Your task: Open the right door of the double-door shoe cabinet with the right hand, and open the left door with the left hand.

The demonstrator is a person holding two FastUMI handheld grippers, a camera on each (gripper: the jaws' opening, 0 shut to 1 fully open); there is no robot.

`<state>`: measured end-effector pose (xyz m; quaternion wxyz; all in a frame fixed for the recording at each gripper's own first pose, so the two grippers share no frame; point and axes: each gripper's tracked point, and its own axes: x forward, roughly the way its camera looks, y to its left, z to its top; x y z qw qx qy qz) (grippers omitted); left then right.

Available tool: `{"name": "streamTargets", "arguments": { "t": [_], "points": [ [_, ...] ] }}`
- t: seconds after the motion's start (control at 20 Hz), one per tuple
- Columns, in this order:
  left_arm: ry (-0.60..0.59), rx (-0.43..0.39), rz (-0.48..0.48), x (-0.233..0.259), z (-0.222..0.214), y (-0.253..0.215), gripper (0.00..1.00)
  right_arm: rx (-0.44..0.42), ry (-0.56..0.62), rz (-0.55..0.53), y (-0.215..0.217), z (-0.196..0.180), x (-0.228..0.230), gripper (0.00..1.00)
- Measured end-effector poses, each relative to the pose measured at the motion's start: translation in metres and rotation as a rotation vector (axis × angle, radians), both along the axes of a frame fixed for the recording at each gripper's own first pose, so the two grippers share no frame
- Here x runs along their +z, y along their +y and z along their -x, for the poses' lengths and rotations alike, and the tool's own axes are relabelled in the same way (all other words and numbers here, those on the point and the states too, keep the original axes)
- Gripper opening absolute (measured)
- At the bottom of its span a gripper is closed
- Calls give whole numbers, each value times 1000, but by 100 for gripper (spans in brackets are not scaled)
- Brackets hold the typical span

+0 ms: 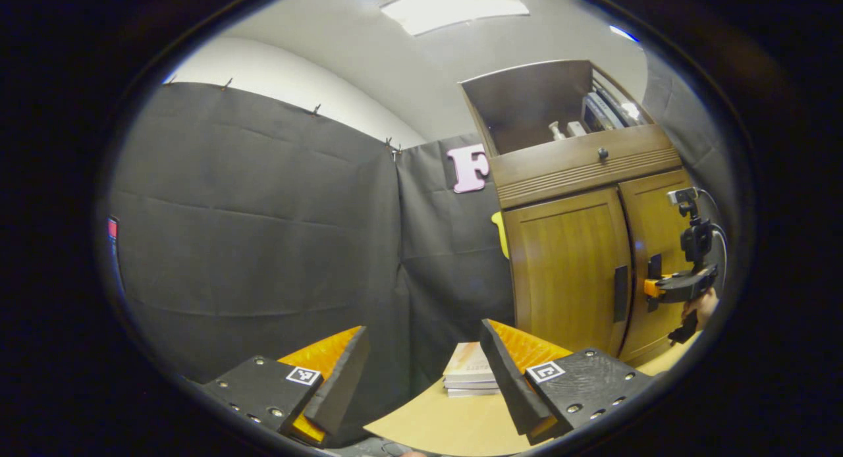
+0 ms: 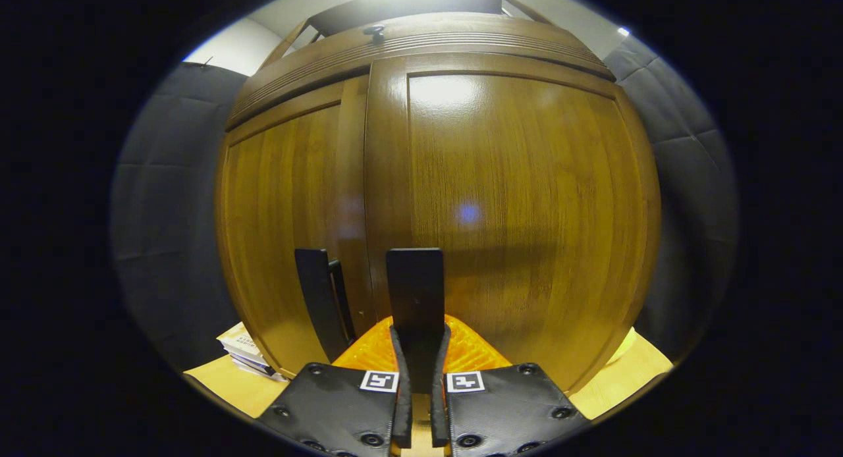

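Note:
The wooden shoe cabinet (image 1: 566, 272) stands at the right of the left gripper view, both doors flush and closed. The left door (image 1: 560, 266) carries a dark vertical handle (image 1: 620, 294). My left gripper (image 1: 423, 325) is open and holds nothing, well short of the cabinet. Farther off, my right gripper (image 1: 658, 289), held by a hand (image 1: 701, 307), is at the right door (image 1: 655, 246). In the right gripper view the right door (image 2: 520, 200) is very close, and my right gripper (image 2: 419, 335) is shut on its dark handle (image 2: 415, 286). The left door's handle (image 2: 319, 299) stands just beside it.
The cabinet stands on a tan tabletop (image 1: 448, 424). A stack of books (image 1: 469, 378) lies by its left side, also seen as books (image 2: 244, 348) in the right gripper view. Above the doors are a drawer knob (image 1: 602, 153) and an open shelf (image 1: 540, 108) with small items. Black cloth walls surround.

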<state>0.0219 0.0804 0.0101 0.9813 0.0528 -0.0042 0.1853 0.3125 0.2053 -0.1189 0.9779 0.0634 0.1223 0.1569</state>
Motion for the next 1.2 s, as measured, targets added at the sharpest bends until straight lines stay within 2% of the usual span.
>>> {"name": "streamTargets", "arguments": {
  "t": [0.65,1.2],
  "points": [
    [-27,-80,17,5,7,-13,100,5,8,-2,-29,54,10,13],
    [-51,-210,49,9,8,-40,100,-45,21,7,-75,102,11,12]
  ]
}}
